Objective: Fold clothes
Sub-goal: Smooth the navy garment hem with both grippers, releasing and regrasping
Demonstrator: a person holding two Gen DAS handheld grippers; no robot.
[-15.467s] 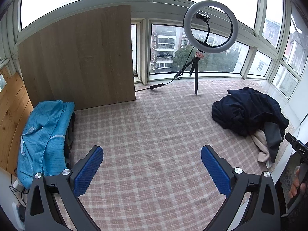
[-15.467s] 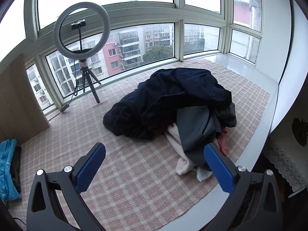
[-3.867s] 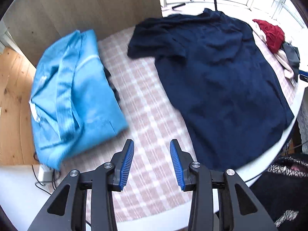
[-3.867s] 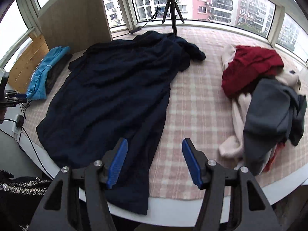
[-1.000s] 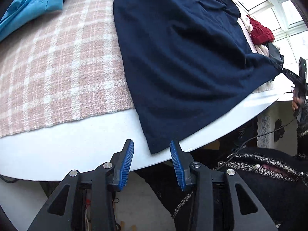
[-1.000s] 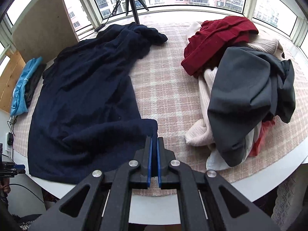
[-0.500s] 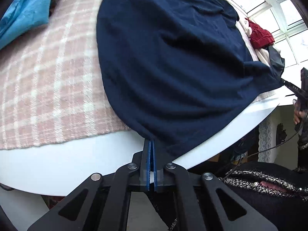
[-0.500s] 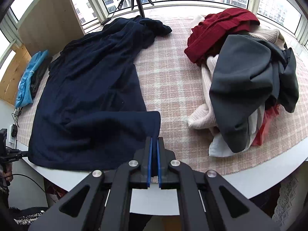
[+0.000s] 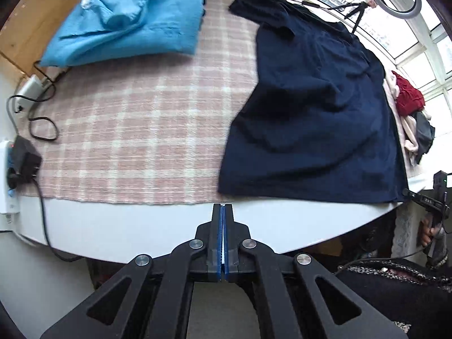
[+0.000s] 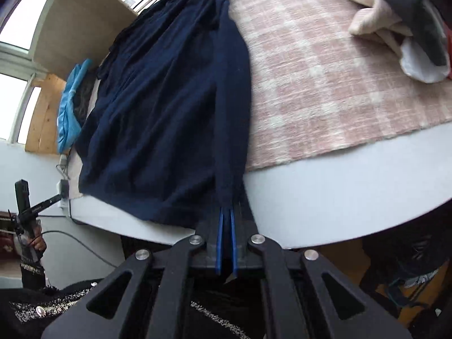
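From the left wrist camera, the left gripper (image 9: 223,212) is pressed tight together with nothing between its blue pads. It hangs over the white table (image 9: 141,223) edge. The dark blue shirt (image 9: 313,107) lies spread flat on the pink checked cloth (image 9: 135,118), just past the tips. A folded light blue top (image 9: 132,17) sits far back. A pile of clothes (image 9: 412,121) is at the right.

From the right wrist camera, the right gripper (image 10: 225,214) is squeezed onto the bottom edge of the dark blue shirt (image 10: 169,90), which runs away from it over the pink checked cloth (image 10: 325,79). The pile of clothes (image 10: 395,22) sits up on the right. There are no boxes or baskets here.
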